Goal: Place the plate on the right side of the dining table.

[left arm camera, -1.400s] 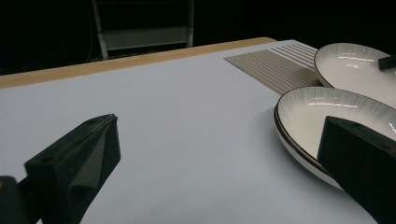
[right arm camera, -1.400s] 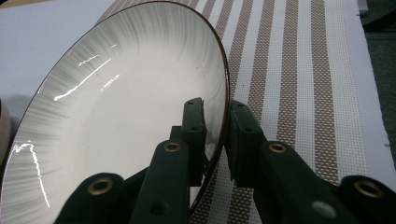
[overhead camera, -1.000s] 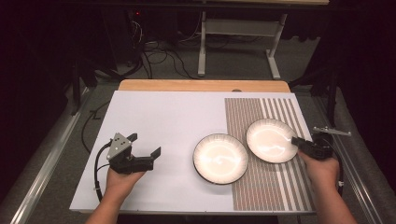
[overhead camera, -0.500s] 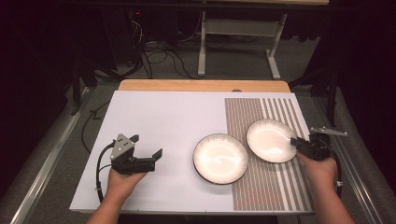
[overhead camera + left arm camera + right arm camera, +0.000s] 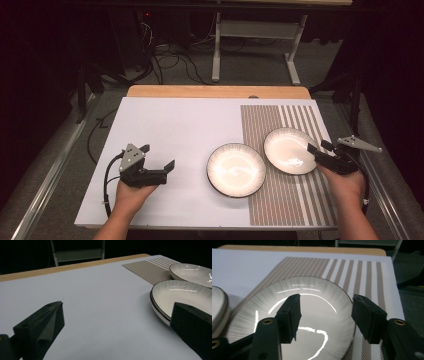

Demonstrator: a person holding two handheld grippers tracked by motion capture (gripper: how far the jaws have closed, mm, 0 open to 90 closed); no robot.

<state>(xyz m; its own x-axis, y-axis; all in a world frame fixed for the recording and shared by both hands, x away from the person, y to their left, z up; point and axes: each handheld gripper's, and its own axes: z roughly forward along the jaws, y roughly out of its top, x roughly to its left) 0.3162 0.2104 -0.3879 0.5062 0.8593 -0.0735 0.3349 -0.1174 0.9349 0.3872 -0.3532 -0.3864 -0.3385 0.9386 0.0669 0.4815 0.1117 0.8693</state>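
Right gripper having just been opening, jaws straddling the right plate's rim, pads apart; left gripper hovering open over the desk.

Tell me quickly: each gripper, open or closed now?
Left gripper: open, holding nothing.
Right gripper: jaws just opened, over the right plate, gripping nothing.

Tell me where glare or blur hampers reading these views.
Right gripper view: bright streaks of glare across the right plate; near jaws soft. Left gripper view: jaws blurred, thin highlights on the left plate. High view: mild sheen on both plates, surroundings dark.
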